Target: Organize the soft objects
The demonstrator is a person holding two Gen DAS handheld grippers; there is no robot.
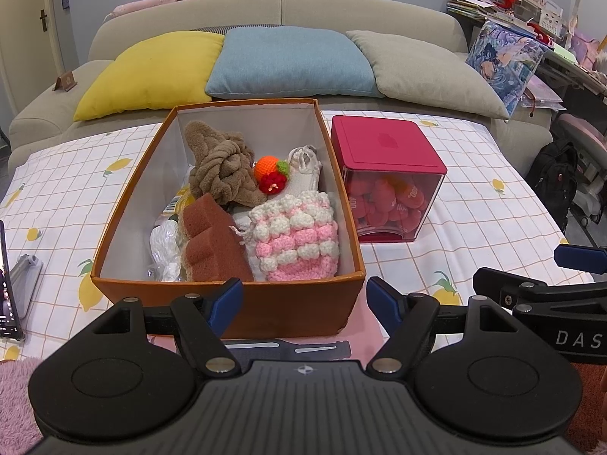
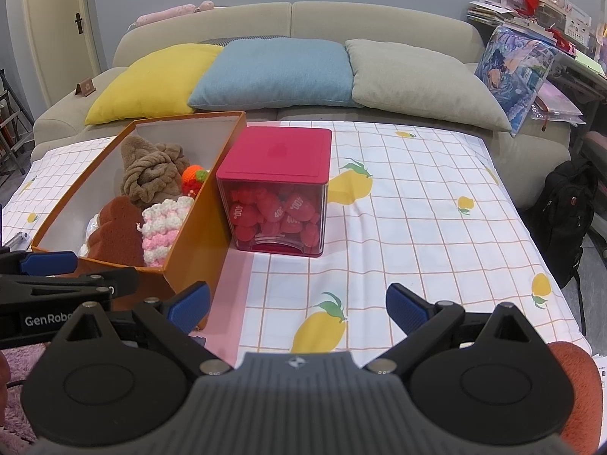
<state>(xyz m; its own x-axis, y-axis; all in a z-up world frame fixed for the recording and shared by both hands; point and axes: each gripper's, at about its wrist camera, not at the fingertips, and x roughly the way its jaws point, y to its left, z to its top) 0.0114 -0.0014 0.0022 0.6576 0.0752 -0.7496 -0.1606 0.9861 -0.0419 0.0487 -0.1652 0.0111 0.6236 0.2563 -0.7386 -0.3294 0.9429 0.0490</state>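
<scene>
The left claw (image 1: pixel 304 297) hung with its blue-padded jaws wide apart and empty before the near wall of the orange cardboard box (image 1: pixel 288 307), which stood toward the left edge of the lemon-print checked tablecloth (image 2: pixel 436 204). Inside the box lay a brown ridged sponge (image 1: pixel 214 240), a knotted brown plush cloth (image 1: pixel 224 172), a pink-and-white crocheted pouch (image 1: pixel 296 240) and a small orange-and-red crocheted fruit (image 1: pixel 270 174). Just right of the box stood a clear cube container with a red lid (image 1: pixel 383 148), full of red soft pieces. The right claw (image 2: pixel 297 307) hovered equally spread and empty over bare cloth near the front edge. The soft things appeared gathered already; any next move probably called for reaching into the box, closing gently on one yielding item.
</scene>
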